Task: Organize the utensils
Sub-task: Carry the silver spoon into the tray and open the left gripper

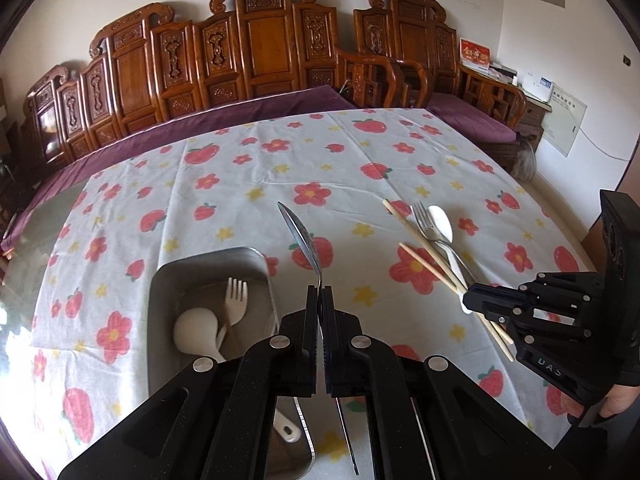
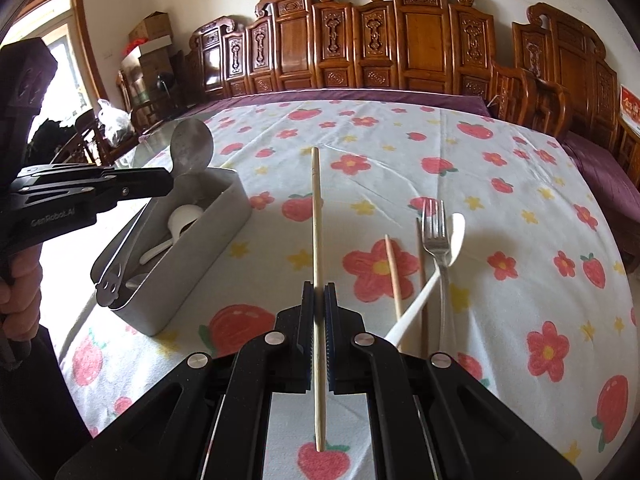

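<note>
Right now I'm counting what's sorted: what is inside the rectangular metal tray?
Inside the rectangular metal tray lie a white plastic fork and a white round-bowled spoon. Its near end is hidden behind the left gripper.

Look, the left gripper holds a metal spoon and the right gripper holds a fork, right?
Not quite. The left gripper does hold the metal spoon, but the right gripper holds a wooden chopstick, as the right wrist view shows. The fork lies on the tablecloth.
</note>
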Tool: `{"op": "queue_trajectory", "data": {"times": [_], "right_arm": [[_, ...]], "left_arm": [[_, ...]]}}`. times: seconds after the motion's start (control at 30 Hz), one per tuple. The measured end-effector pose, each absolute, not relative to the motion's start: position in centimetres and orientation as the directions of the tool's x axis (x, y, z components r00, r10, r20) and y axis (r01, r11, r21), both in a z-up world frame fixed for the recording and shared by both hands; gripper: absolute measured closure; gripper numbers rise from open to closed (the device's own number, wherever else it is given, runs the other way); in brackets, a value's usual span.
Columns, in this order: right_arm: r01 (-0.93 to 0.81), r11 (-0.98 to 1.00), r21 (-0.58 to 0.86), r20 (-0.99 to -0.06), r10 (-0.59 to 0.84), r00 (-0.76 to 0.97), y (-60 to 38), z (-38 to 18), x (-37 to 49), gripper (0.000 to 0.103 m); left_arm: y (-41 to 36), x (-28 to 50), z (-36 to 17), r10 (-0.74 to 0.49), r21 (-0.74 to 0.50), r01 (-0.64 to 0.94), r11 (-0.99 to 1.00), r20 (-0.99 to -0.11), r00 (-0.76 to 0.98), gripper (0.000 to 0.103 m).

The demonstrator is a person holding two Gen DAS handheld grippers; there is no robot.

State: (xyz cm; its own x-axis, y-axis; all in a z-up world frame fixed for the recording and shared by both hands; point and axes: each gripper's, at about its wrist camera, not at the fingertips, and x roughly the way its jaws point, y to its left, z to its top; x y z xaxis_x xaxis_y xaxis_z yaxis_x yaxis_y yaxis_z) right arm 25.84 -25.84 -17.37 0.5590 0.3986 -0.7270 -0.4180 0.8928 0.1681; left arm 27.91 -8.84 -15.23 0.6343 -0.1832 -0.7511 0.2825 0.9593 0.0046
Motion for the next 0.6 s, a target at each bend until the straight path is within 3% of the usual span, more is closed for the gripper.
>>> {"op": "queue_trajectory", "data": {"times": [0.3, 0.6], "right_arm": [[-0.443, 0.880, 0.172, -0.719, 0.419, 0.555, -24.9, -16.9, 25.4, 0.097], [-0.455, 0.874, 0.169, -0.730, 0.421, 0.538, -23.9, -17.4, 25.4, 0.097]], "left_arm": [[-5.4, 28.3, -14.8, -0.143, 0.010, 0.223, 0.975, -0.739, 0.659, 0.102], [-2.4, 29.4, -18.0, -0.063, 0.051, 0.158, 0.986, -0.768, 0.637, 0.102]]}}
